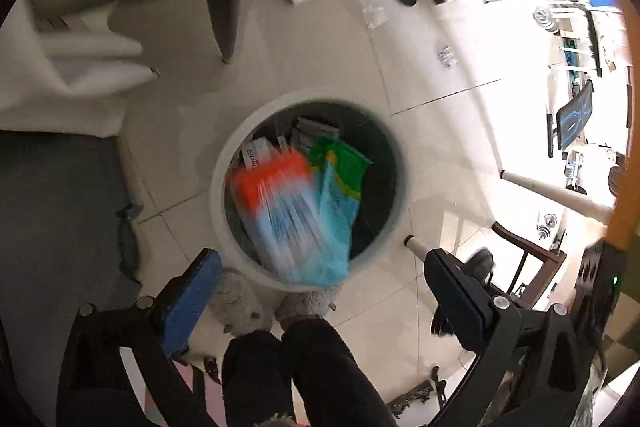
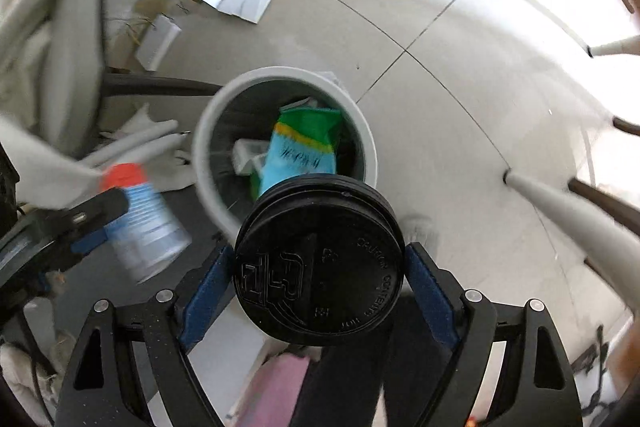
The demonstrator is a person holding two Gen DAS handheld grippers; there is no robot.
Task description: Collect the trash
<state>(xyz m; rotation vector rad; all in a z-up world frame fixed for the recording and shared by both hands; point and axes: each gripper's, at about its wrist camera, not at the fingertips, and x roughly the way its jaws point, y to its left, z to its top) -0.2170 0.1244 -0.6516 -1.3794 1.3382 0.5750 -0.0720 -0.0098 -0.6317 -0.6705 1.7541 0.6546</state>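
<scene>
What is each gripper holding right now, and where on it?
Right gripper: black cup lid, jaws clamped on its opposite rim edges. Left gripper: jaws wide apart, holding nothing; the blurred orange-and-blue cup is over the bin.

Both pictures are round and bent like a fish's eye, with black corners. Straight floor lines curve more the farther they lie from the trash bin (image 1: 308,187).

Strong white light comes in from the right of the bin and washes out the floor (image 1: 460,39) there. Left of the bin the room is dimmer and grayer. Inside, the bin is dark.

The orange and blue can (image 1: 280,203) over the bin is smeared with blur. In the right wrist view the same can (image 2: 140,223) is streaky too. The black lid (image 2: 318,259) near that camera looks sharp, with small raised words showing. The bin's rim looks a bit soft.
</scene>
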